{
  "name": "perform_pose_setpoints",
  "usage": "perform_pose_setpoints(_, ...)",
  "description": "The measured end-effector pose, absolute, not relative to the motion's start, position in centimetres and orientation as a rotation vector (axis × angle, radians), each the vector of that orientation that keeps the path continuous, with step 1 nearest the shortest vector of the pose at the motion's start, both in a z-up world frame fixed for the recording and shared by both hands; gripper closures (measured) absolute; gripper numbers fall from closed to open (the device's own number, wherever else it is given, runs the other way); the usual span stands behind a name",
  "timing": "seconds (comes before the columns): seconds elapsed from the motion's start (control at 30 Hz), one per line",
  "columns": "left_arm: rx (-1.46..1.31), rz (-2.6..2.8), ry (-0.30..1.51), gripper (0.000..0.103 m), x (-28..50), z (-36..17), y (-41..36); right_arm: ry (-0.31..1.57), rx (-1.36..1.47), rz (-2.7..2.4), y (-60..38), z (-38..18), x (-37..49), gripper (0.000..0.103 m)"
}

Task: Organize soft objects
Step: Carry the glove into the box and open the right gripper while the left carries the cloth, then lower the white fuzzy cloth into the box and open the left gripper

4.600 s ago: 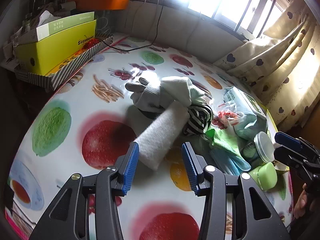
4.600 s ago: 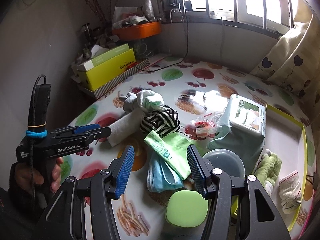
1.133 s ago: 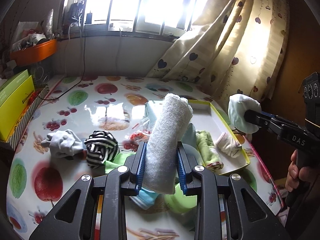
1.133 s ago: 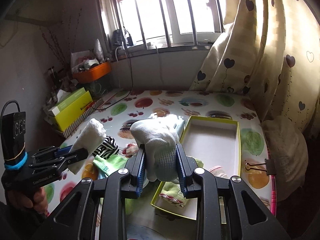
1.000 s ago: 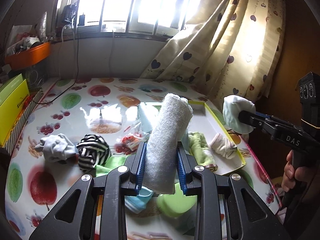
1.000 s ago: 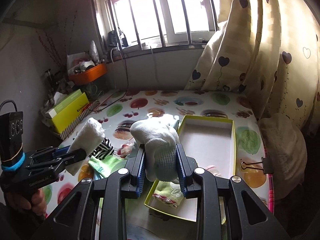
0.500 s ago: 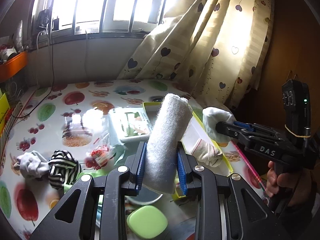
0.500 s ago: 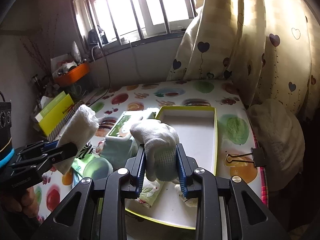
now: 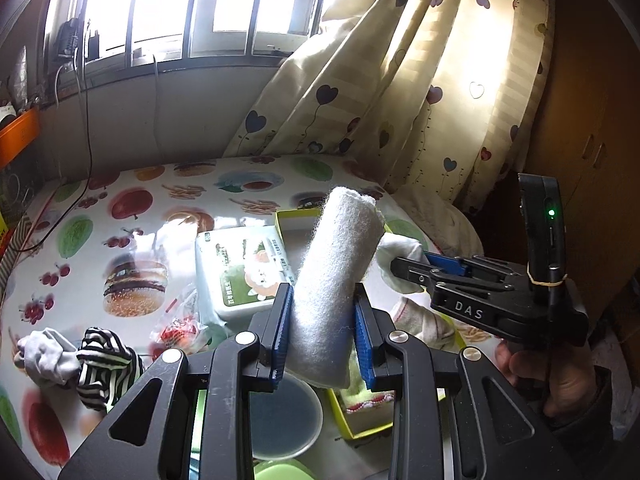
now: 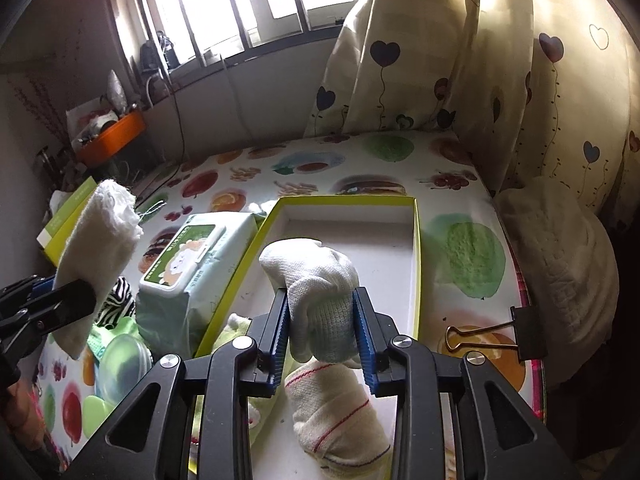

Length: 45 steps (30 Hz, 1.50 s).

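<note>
The right claw (image 10: 323,336) has a white sock ball (image 10: 316,280) between its blue pads, and its jaws are opening a little now, with the sock ball still touching both pads. It hangs right over the yellow-green box (image 10: 416,240). The box is long and thin, and its long side runs from 6 o'clock up to 12 o'clock in the right wrist view. The open white floor of the box lies at 12 o'clock from this claw. At 6 o'clock, under the claw, a cream sock with red lines (image 10: 336,412) already lies in the box.

The left claw (image 9: 322,332) is squeezed onto a rolled white towel (image 9: 336,276), which stands up tall and leans a bit toward 1 o'clock. In the left wrist view the box is at 1 o'clock from this claw, past the wet wipes pack (image 9: 244,268) on the table (image 9: 120,240).

The right claw is nearer the box, so I think its sock ball should drop in first.
</note>
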<state>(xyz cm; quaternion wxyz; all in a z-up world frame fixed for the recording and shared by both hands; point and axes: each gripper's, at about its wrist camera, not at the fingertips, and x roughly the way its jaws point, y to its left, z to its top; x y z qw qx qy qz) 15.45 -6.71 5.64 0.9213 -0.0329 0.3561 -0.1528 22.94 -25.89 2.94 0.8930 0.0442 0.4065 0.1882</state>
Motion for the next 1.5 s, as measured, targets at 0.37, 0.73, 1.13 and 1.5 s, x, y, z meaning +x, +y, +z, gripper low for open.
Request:
perform_pose_setpoints(0.37, -0.066, -0.306, 0.761, 0.073, 16.7, 4.7, -6.9, 0.996, 0.034, 0.432, -24.1, -1.1, 23.3, 0.061)
perform_pose_setpoints(0.73, -0.058, -0.317, 0.781, 0.073, 16.3, 4.4, -7.7, 1.031, -0.067, 0.558, -24.1, -1.5, 18.2, 0.054)
perform_pose_setpoints(1.13, -0.063, -0.332, 0.836, 0.073, 18.4, 3.6, -9.2, 1.029, -0.092, 0.585, -24.8, -1.0, 16.0, 0.044)
perform_pose_setpoints(1.5, -0.071, -0.373, 0.939, 0.059, 22.2, 1.2, -11.3, 0.872, 0.044, 0.509, -28.5, 2.7, 16.0, 0.041)
